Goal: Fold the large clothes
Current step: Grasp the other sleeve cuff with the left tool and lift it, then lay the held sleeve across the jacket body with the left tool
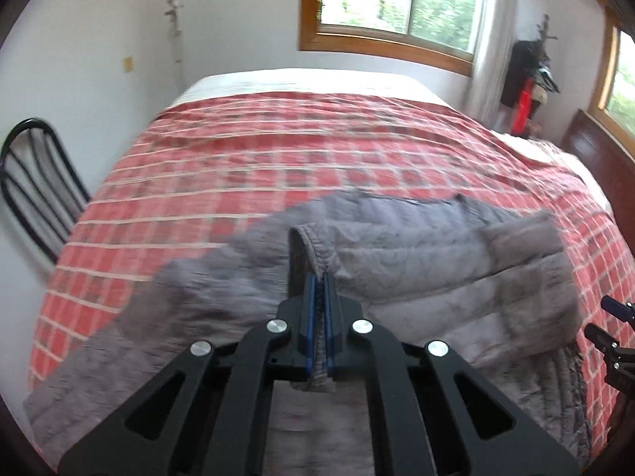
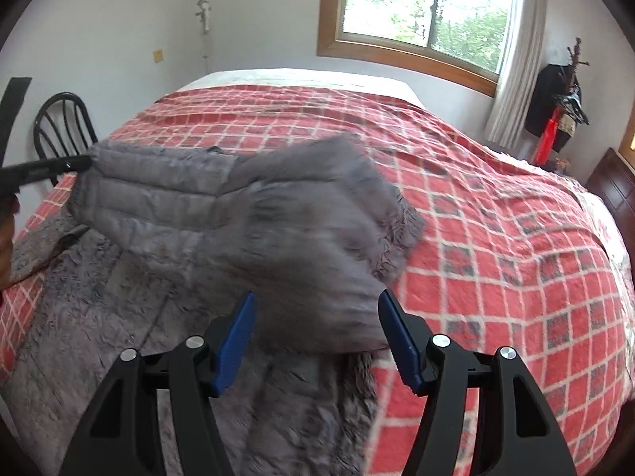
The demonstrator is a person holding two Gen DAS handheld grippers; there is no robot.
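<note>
Red checked bedspread [image 2: 496, 246], black chair [image 1: 35, 182], wooden-framed window [image 2: 420, 12], coat rack [image 2: 563, 95].

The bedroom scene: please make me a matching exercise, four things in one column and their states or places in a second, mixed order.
Things:
1. left tongs
2. right tongs
3. grey jacket
4. black chair

States or places:
A. open, nothing pinched
B. beside the bed, at the wall
C. shut on a grey hem
D. lying on the red checked bedspread

Pairs: 1-C, 2-A, 3-D, 4-B

White walls, wood-framed window [image 2: 426, 12] bright with daylight, red checked bedspread [image 2: 496, 238], black chair [image 1: 35, 182], coat rack [image 2: 563, 95].
</note>
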